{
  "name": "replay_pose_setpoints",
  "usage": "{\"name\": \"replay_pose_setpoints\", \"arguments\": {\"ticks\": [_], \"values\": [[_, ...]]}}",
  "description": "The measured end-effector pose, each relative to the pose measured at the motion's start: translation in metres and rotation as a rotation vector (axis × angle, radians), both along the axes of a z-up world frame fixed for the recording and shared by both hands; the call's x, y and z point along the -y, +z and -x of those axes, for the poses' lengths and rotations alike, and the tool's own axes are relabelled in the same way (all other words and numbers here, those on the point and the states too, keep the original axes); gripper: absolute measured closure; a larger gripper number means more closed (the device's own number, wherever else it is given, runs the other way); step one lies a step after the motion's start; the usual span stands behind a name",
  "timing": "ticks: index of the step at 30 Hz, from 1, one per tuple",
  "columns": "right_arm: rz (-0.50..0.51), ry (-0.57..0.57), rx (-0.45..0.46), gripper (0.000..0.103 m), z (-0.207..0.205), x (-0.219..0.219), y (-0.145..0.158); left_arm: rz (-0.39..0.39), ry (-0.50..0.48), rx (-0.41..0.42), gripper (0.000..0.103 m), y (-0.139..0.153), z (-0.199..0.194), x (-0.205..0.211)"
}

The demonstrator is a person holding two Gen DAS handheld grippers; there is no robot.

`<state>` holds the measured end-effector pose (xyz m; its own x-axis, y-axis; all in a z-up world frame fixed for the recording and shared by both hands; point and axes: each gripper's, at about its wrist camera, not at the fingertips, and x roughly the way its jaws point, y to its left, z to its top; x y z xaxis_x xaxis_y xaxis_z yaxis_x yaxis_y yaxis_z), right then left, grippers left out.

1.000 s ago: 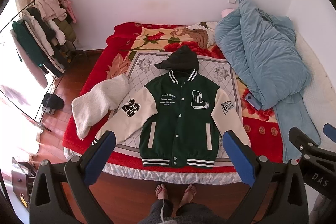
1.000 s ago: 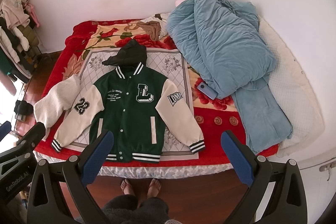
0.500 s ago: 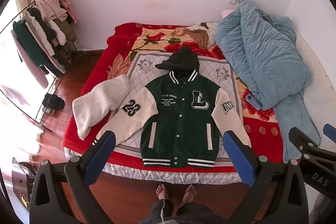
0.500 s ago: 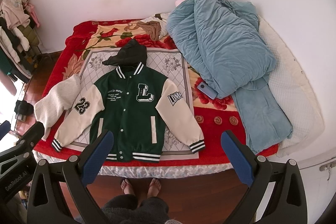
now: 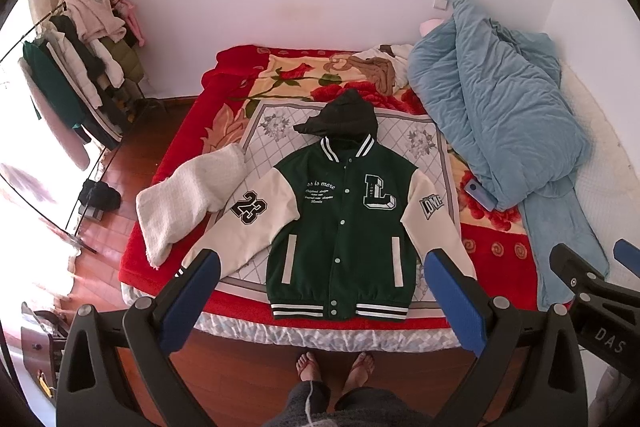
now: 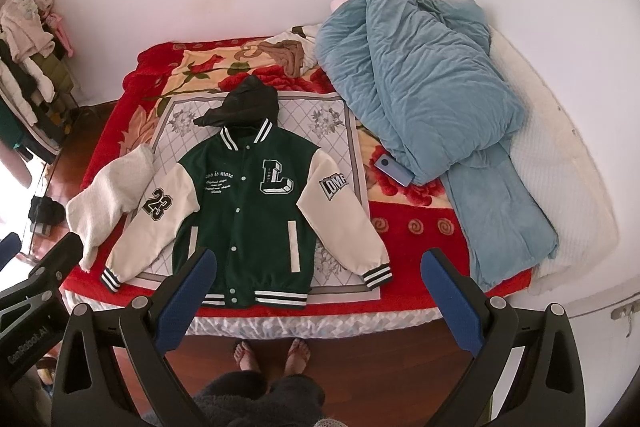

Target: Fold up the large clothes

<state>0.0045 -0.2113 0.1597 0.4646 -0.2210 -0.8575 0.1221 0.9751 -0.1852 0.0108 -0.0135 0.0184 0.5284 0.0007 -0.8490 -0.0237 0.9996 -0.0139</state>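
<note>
A green varsity jacket (image 5: 340, 223) with cream sleeves and a black hood lies flat, front up, on the bed near its front edge; it also shows in the right wrist view (image 6: 244, 215). Both sleeves are spread out to the sides. My left gripper (image 5: 320, 291) is open and empty, held high above the jacket's hem. My right gripper (image 6: 320, 291) is open and empty, held high above the bed's front edge, to the right of the jacket. The right gripper's body shows at the right edge of the left wrist view (image 5: 592, 291).
A cream knit garment (image 5: 188, 195) lies by the jacket's left sleeve. A blue quilt (image 6: 424, 99) and a phone (image 6: 392, 169) lie on the bed's right side. A red floral blanket (image 5: 496, 239) covers the bed. A clothes rack (image 5: 76, 75) stands at left. The person's bare feet (image 5: 336, 371) stand on the wood floor.
</note>
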Motion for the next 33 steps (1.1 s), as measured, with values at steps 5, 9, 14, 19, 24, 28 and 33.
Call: {"name": "replay_pose_setpoints", "arguments": {"ticks": [5,9,14,19,24,28,33], "values": [[-0.032,-0.028,0.006,0.0,0.001,0.007,-0.005,-0.022,0.007,0.041,0.0,0.001,-0.013,-0.001],[-0.12,-0.097,0.016,0.0,-0.008,0.025,-0.034,-0.088,0.027,0.081,0.0,-0.021,-0.038,-0.002],[-0.164,-0.262,-0.042,0.01,-0.027,0.064,-0.103,-0.134,0.019,0.046,0.0,-0.074,-0.074,-0.006],[-0.265,-0.442,-0.137,0.026,-0.045,0.122,-0.196,-0.174,0.002,-0.029,0.0,-0.143,-0.111,0.008],[-0.407,-0.621,-0.241,0.029,-0.062,0.191,-0.317,-0.192,0.003,-0.106,0.0,-0.211,-0.146,0.035],[-0.525,-0.739,-0.307,0.029,-0.08,0.235,-0.41,-0.227,0.023,-0.179,0.0,-0.272,-0.181,0.061],[-0.64,-0.868,-0.381,0.028,-0.09,0.279,-0.522,-0.215,0.047,-0.253,0.0,-0.345,-0.219,0.09]]}}
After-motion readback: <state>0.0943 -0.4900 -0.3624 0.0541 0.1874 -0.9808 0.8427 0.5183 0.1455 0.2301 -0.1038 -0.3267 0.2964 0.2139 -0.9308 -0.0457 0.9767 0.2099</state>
